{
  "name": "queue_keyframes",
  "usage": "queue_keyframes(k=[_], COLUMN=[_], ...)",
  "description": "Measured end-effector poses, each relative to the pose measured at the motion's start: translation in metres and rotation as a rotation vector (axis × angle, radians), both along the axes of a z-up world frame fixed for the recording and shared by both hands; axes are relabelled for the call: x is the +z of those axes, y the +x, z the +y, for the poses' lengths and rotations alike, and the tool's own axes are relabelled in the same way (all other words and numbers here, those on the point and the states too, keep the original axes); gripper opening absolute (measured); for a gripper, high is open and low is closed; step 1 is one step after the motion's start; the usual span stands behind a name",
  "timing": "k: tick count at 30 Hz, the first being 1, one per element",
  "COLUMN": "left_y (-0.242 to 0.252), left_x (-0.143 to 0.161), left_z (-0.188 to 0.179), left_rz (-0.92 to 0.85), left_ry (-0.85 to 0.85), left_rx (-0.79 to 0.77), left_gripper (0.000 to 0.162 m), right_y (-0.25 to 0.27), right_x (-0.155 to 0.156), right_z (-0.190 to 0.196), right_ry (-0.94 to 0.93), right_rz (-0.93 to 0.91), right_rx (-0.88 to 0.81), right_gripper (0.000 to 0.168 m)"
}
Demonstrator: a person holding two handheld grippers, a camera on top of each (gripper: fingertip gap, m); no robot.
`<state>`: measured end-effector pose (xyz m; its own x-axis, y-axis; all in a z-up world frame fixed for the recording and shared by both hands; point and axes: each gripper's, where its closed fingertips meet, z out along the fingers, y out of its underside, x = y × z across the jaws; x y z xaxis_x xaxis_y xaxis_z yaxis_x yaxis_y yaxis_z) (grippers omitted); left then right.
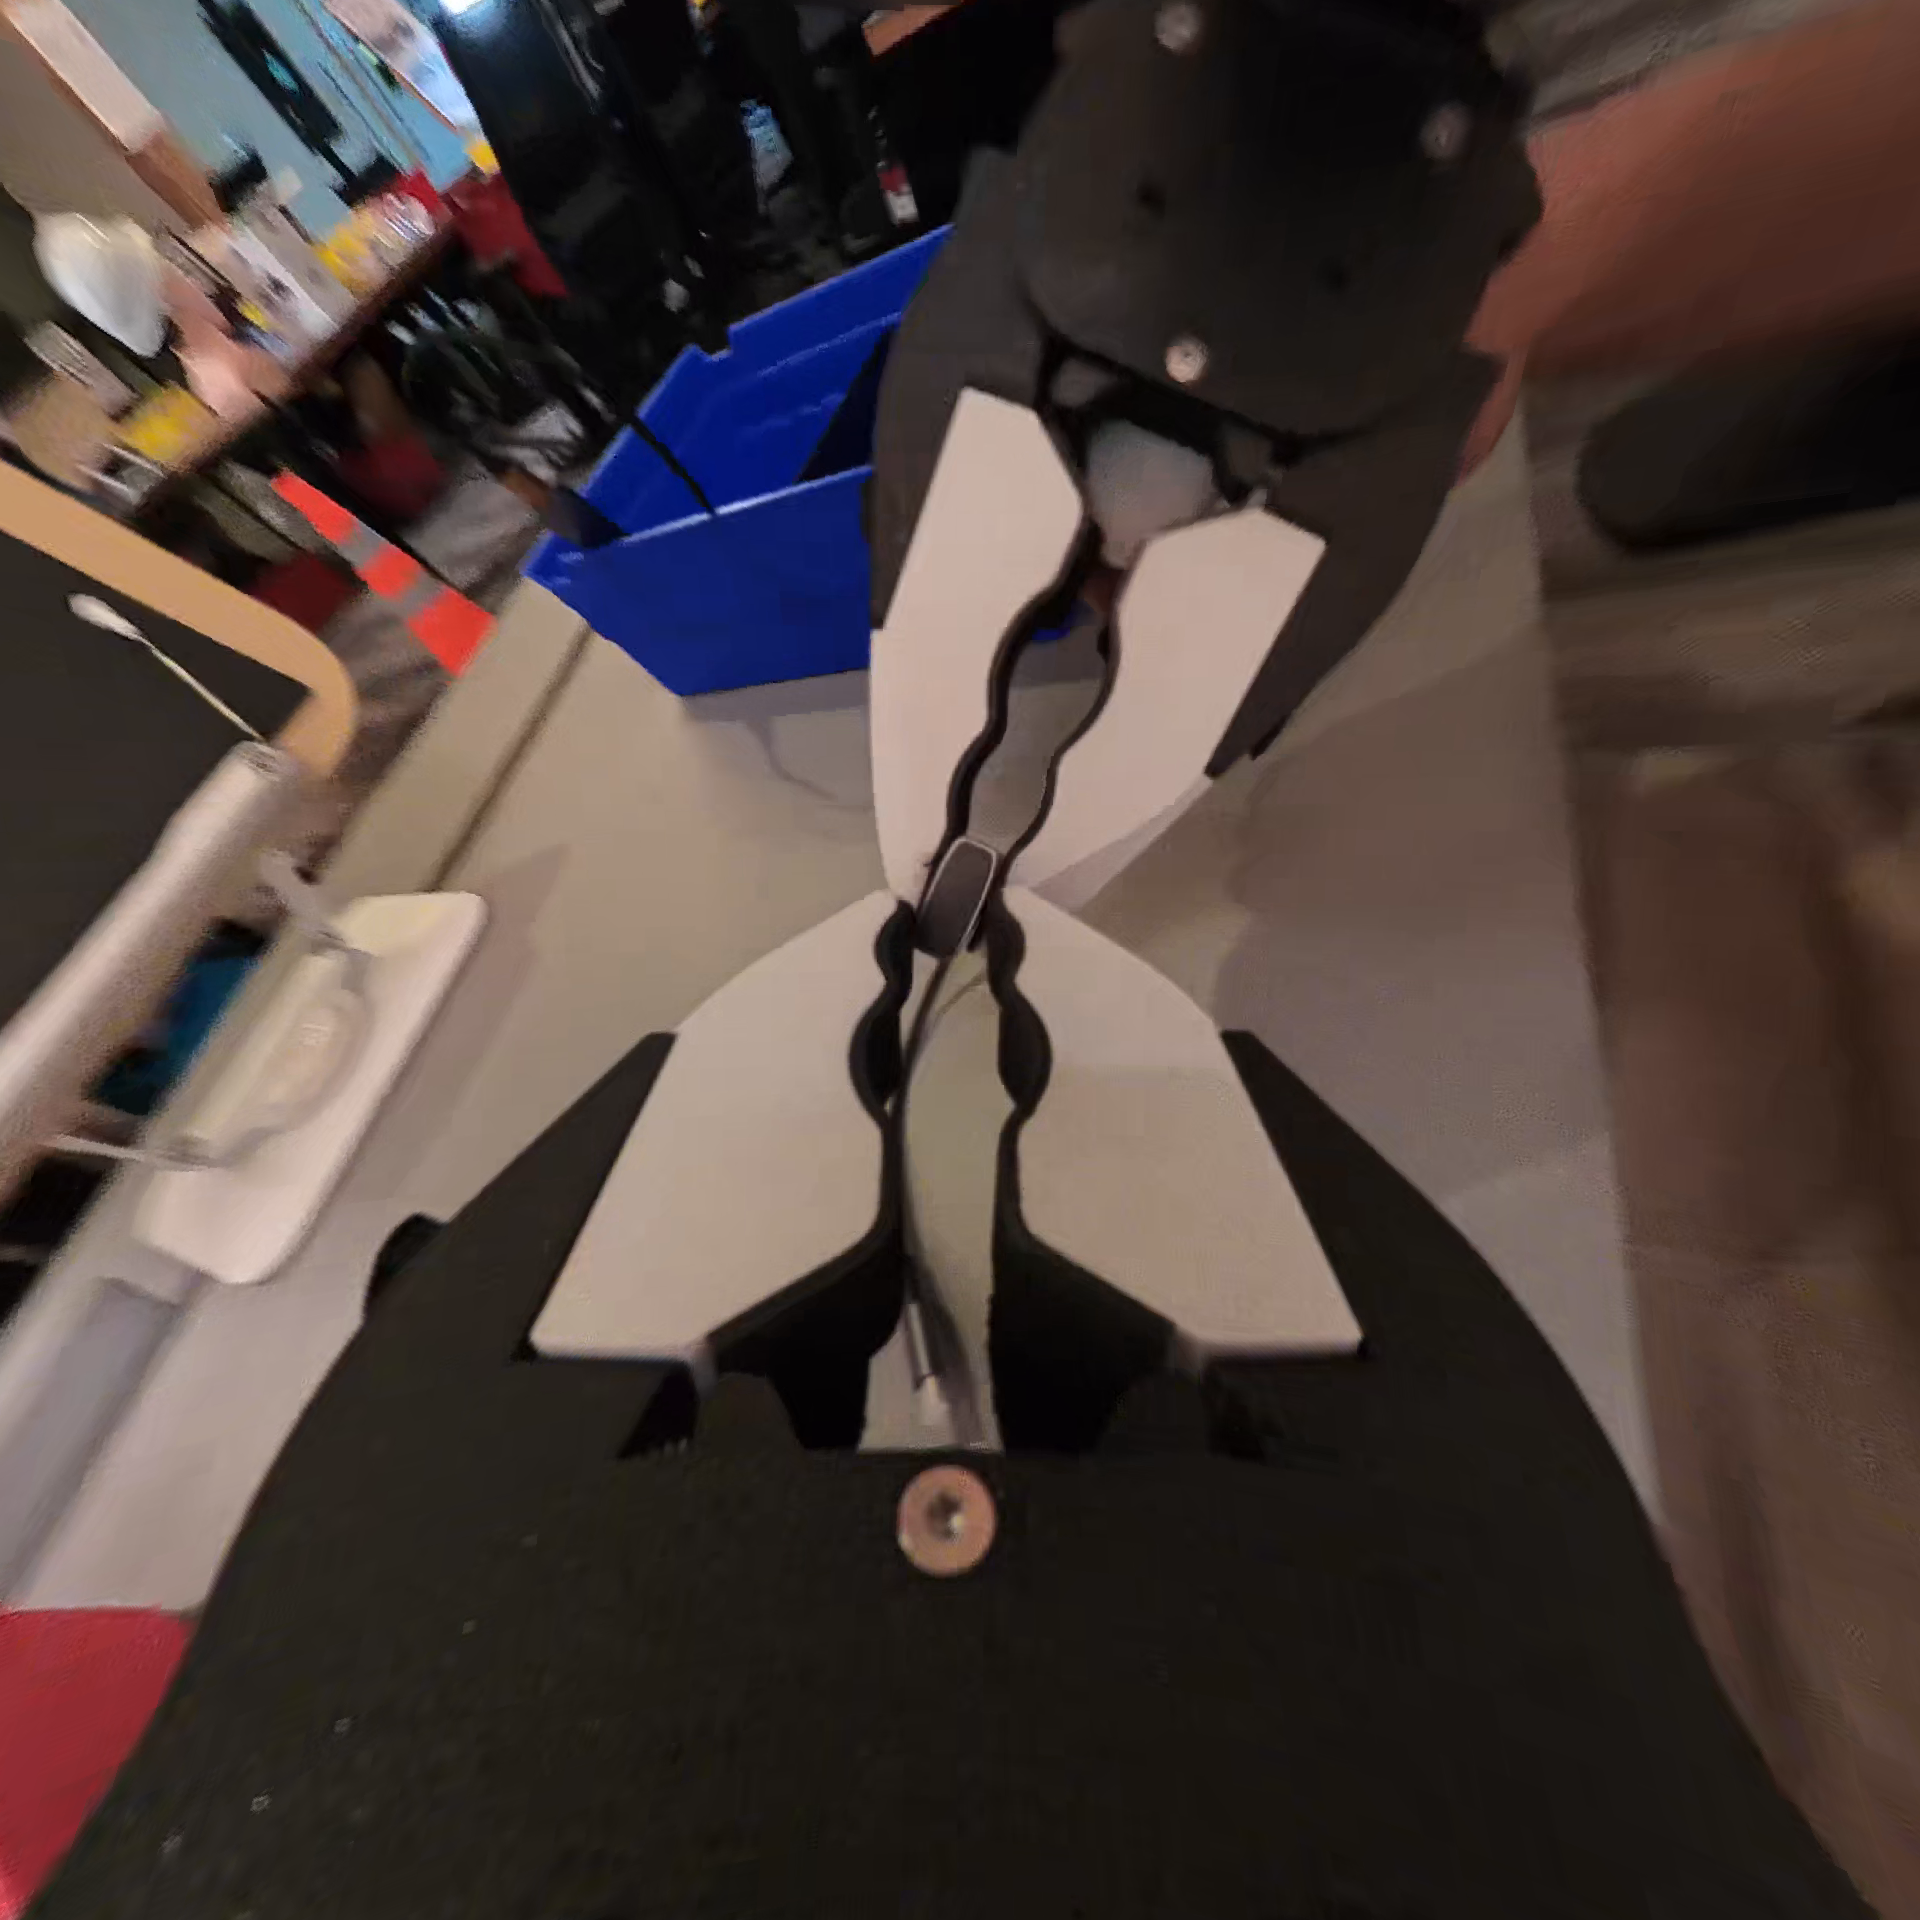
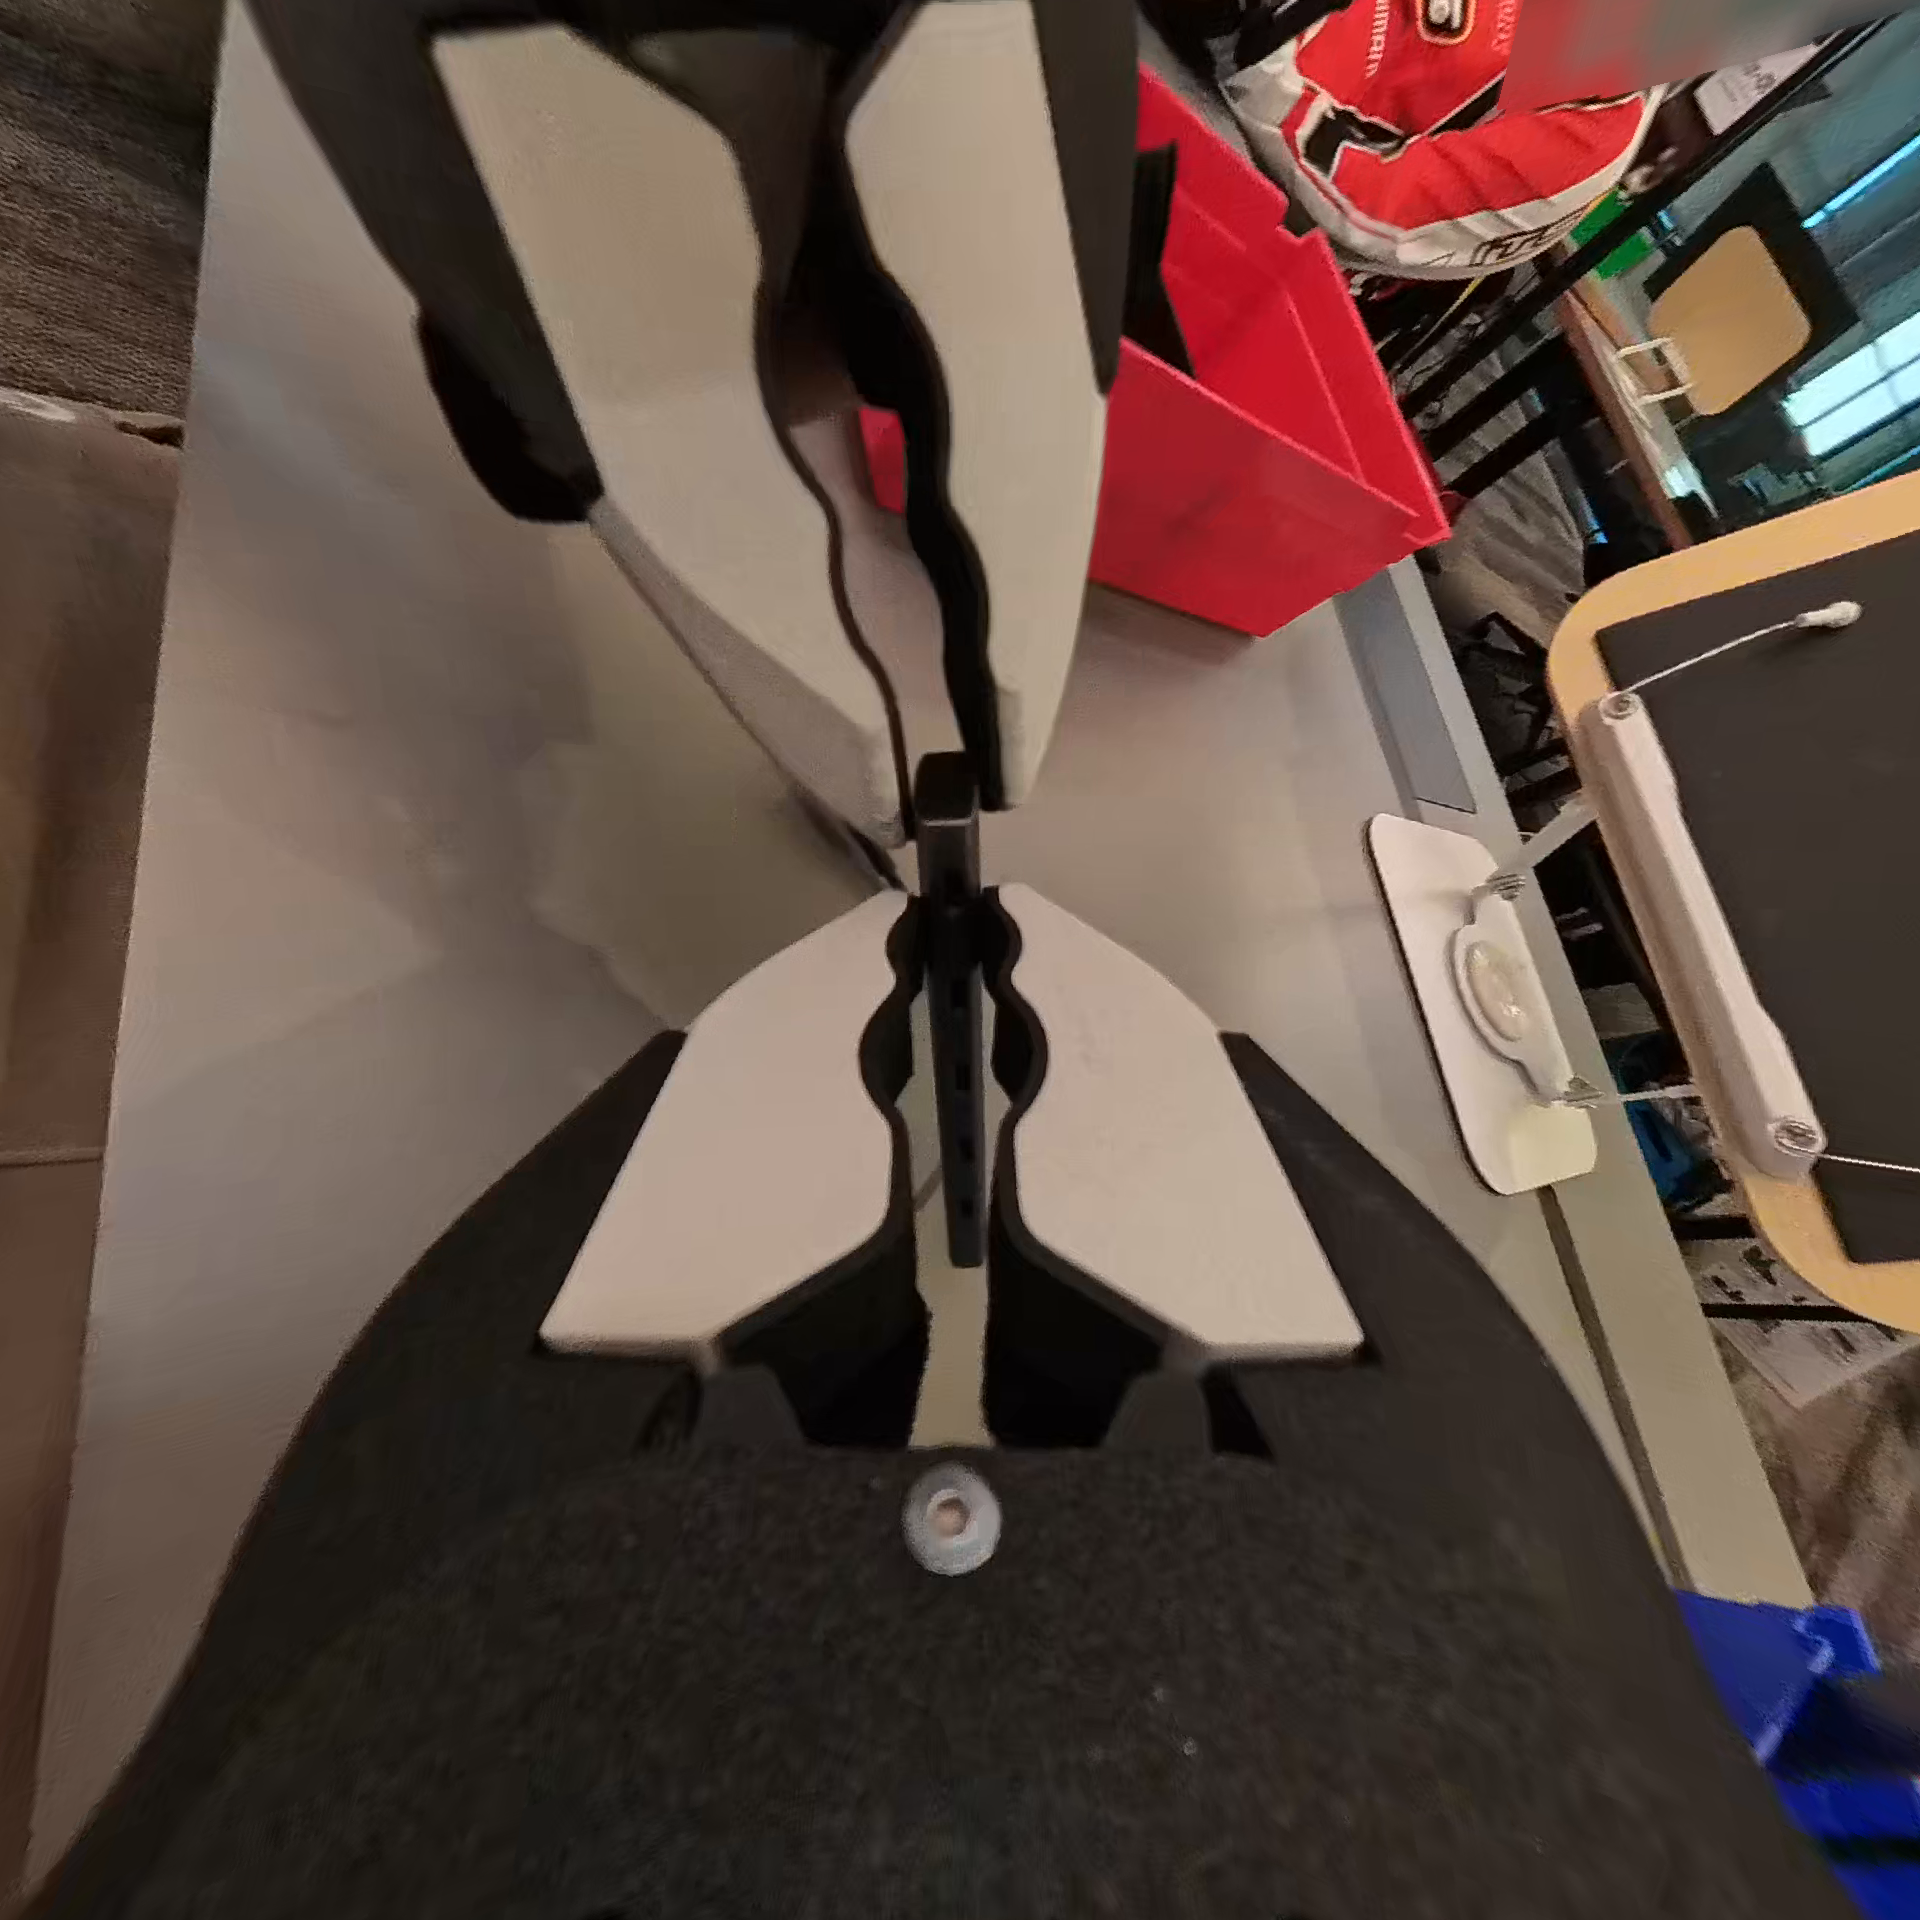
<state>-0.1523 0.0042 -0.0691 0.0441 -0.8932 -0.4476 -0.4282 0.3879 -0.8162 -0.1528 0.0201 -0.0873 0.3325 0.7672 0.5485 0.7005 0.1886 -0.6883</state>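
Black, slim strap-like piece [image 2: 951, 1039] at frame centre is clamped at one end by the right gripper [image 2: 951, 935] and at the other by the left gripper [image 1: 951, 935], tip to tip above a grey table [image 2: 364, 831].

Soft, even indoor light falls on the pale grey tabletop [image 1: 644, 831], leaving faint shadows there. Around it, clutter smears with motion blur, and wide-angle distortion bends both pictures' edges.
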Motion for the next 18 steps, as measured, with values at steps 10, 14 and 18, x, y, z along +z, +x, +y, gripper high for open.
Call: queue_keyframes(k=[10, 14, 18], left_y=[-0.005, -0.013, -0.017], left_x=[-0.018, -0.009, -0.005], left_z=[-0.005, -0.001, 0.000], left_rz=[0.103, 0.027, -0.069], left_ry=[0.097, 0.044, -0.030], left_rx=[-0.055, -0.078, -0.130], left_gripper=[0.010, 0.010, 0.010], right_y=[0.006, 0.032, 0.033], right_x=[-0.019, -0.039, -0.037], right_z=[-0.007, 0.005, 0.007], right_ry=[0.013, 0.058, 0.062], right_rz=[-0.013, -0.025, 0.120], right_rx=[0.064, -0.006, -0.006], right_gripper=[0.010, 0.018, 0.012])
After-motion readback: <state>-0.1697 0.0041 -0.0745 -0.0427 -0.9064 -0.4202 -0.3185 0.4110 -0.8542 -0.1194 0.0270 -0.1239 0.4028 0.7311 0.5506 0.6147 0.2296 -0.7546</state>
